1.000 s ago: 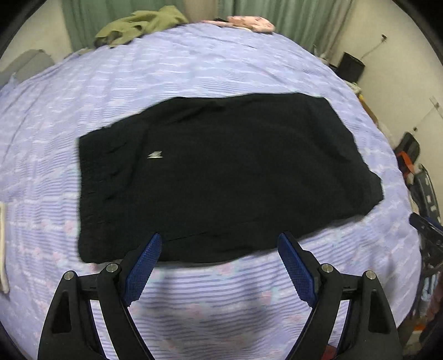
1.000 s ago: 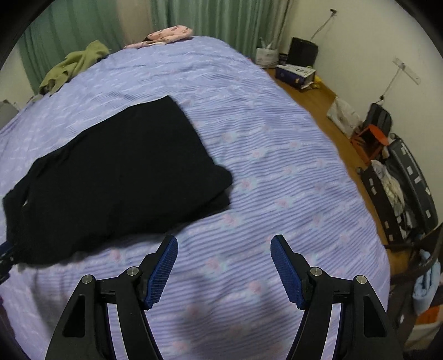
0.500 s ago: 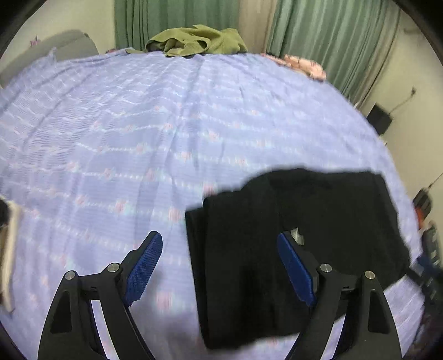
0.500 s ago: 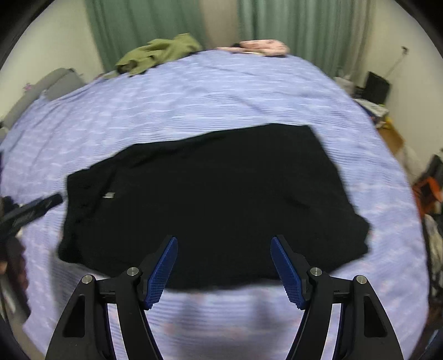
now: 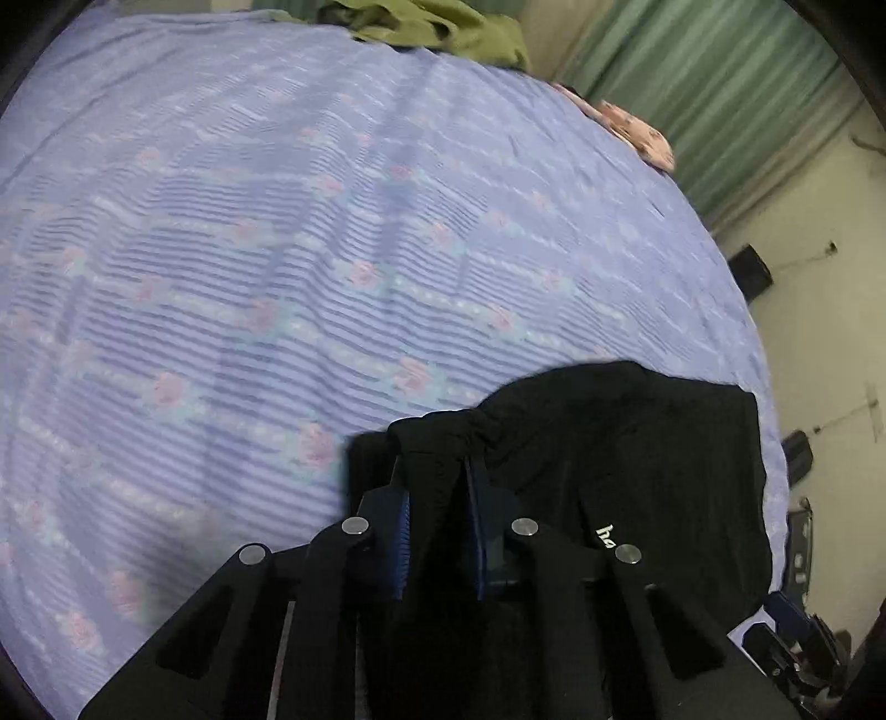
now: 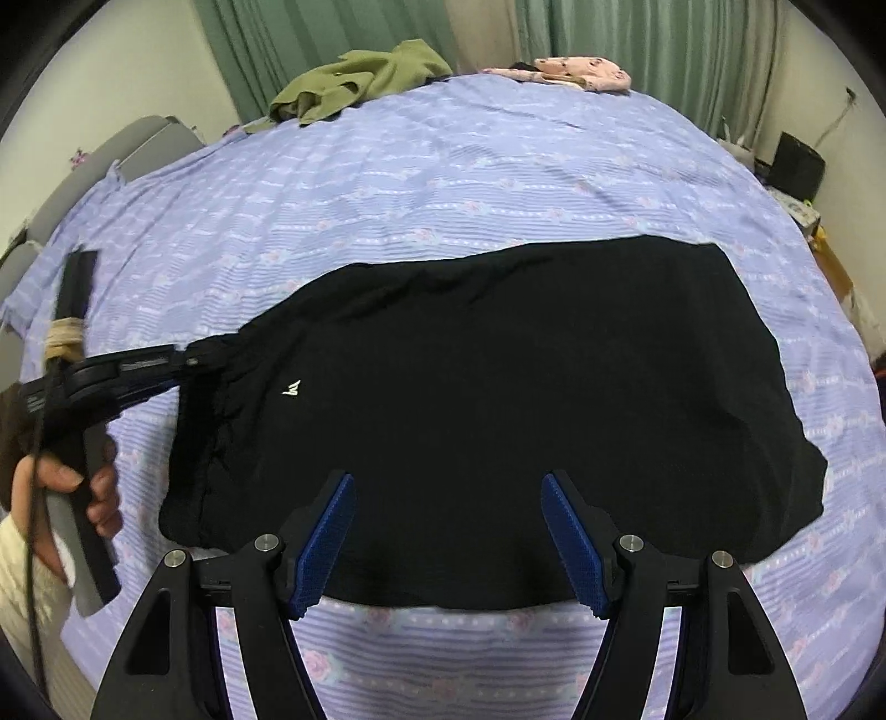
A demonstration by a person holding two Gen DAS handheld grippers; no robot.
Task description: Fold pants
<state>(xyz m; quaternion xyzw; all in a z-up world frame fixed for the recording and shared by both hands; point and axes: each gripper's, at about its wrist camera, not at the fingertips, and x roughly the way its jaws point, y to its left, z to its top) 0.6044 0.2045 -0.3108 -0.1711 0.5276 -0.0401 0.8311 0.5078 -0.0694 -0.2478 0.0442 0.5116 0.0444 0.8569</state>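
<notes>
Left claw [image 5: 434, 501], apart half second ago, now clamped on black shorts [image 6: 498, 387] waistband corner. Right claw [image 6: 448, 531] apart, hovering above near hem. Fold can begin.

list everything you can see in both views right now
pants: 1, black, flat on the bed, small white logo near the waist end
bedspread: 1, lilac striped with pink flowers, covering the bed
green garment: 1, olive, crumpled at the far edge of the bed
pink garment: 1, pink patterned, far edge by the curtains
curtains: green, back wall
black box: 1, on the floor, right of the bed
left gripper: black with blue pads, jaws closed on the pants' waist end
right gripper: same build, jaws open above the pants' near edge
left hand: holding the left gripper's handle
</notes>
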